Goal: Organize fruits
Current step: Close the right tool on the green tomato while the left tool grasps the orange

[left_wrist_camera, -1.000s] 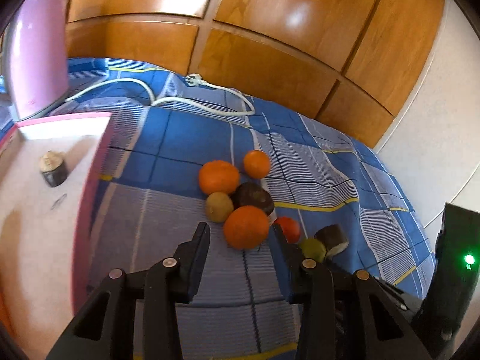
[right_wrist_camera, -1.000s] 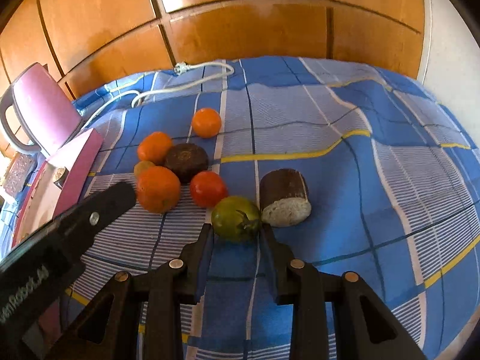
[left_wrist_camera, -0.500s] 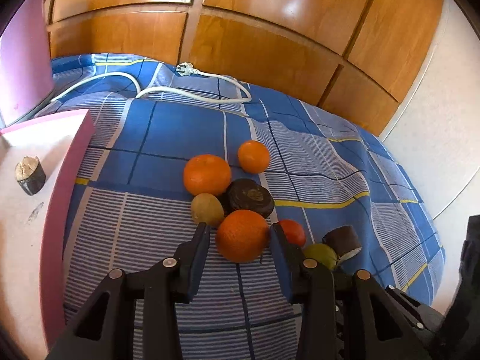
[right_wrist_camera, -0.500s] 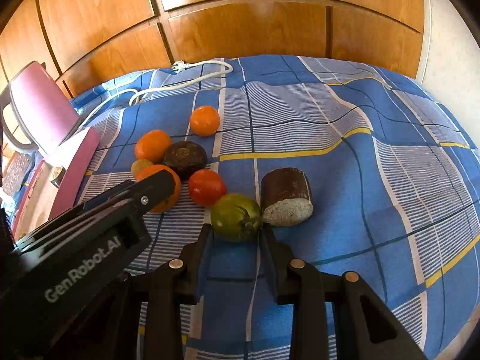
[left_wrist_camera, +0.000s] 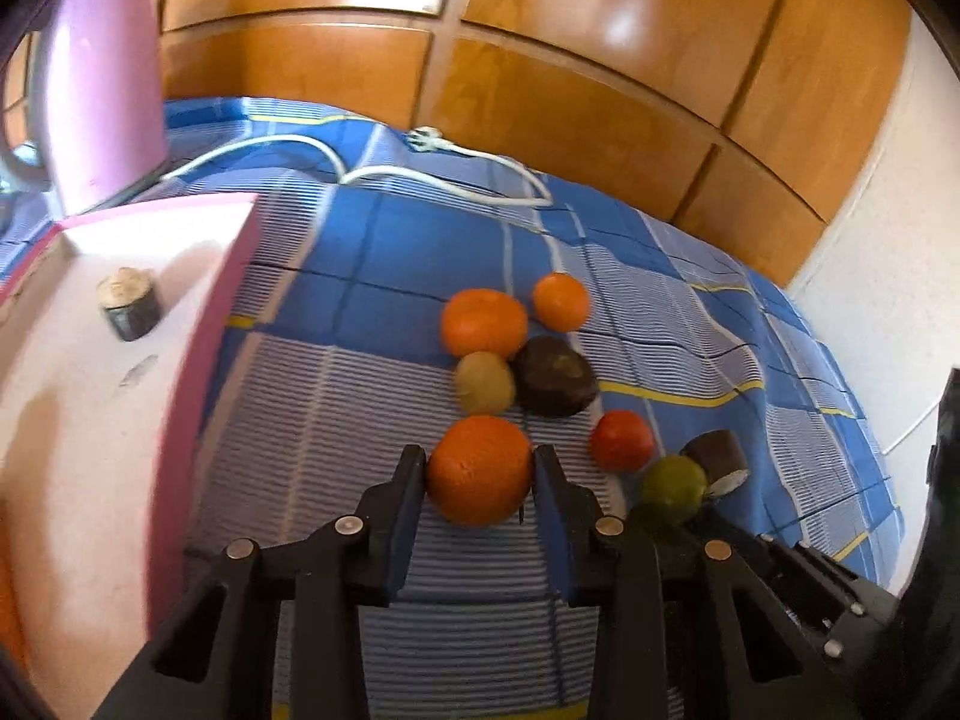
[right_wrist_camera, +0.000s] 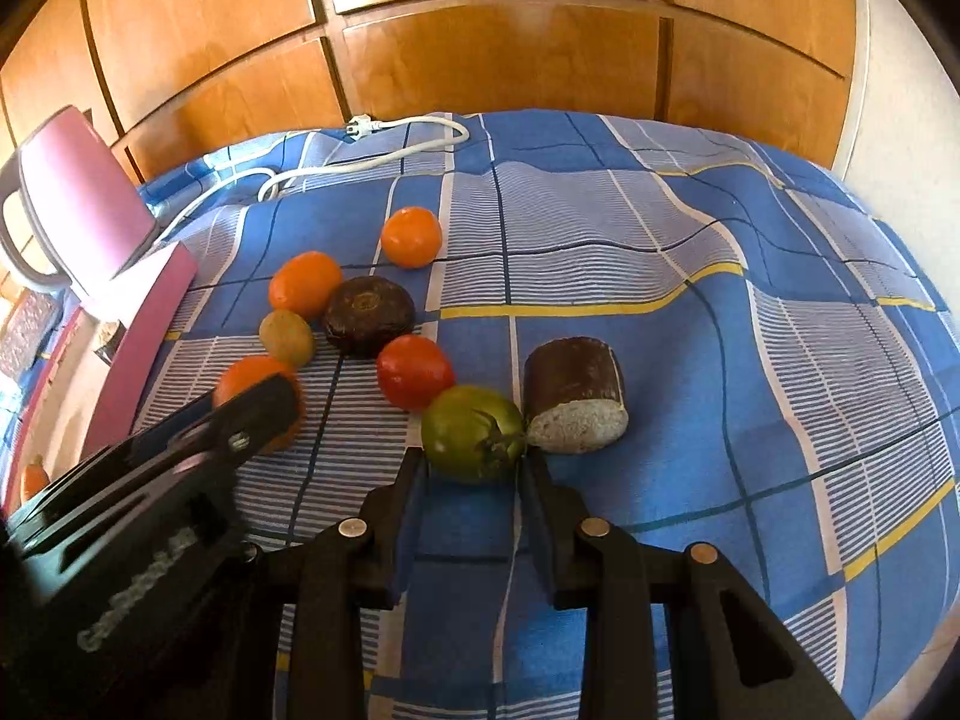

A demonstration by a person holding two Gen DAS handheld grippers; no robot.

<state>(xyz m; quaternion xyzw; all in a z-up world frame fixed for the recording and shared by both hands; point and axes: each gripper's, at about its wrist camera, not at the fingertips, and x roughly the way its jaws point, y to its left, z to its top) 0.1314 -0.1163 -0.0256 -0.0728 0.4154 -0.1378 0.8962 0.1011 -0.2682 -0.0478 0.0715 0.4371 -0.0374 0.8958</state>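
Observation:
Fruits lie on a blue checked cloth [right_wrist_camera: 690, 252]. My left gripper [left_wrist_camera: 480, 471] is shut on a large orange [left_wrist_camera: 479, 468], lifted off the pile toward the pink tray [left_wrist_camera: 198, 360]. My right gripper [right_wrist_camera: 474, 462] is shut on a green tomato [right_wrist_camera: 471, 441] that rests on the cloth. Beside it are a red tomato [right_wrist_camera: 414, 371], a dark cut piece with a white face [right_wrist_camera: 576, 393], a dark round fruit [right_wrist_camera: 369, 315], a kiwi [right_wrist_camera: 287, 337] and two more oranges [right_wrist_camera: 305, 285] [right_wrist_camera: 411, 237].
The pink tray at the left holds a small dark cut piece [left_wrist_camera: 128, 303]. A pink chair back [right_wrist_camera: 84, 198] stands behind it. A white power cord [right_wrist_camera: 384, 147] lies at the far side of the cloth. Wooden panels [right_wrist_camera: 480, 36] rise behind.
My left gripper closed on the large orange and moved it back and left, away from the other fruits. My right gripper closed on the green tomato.

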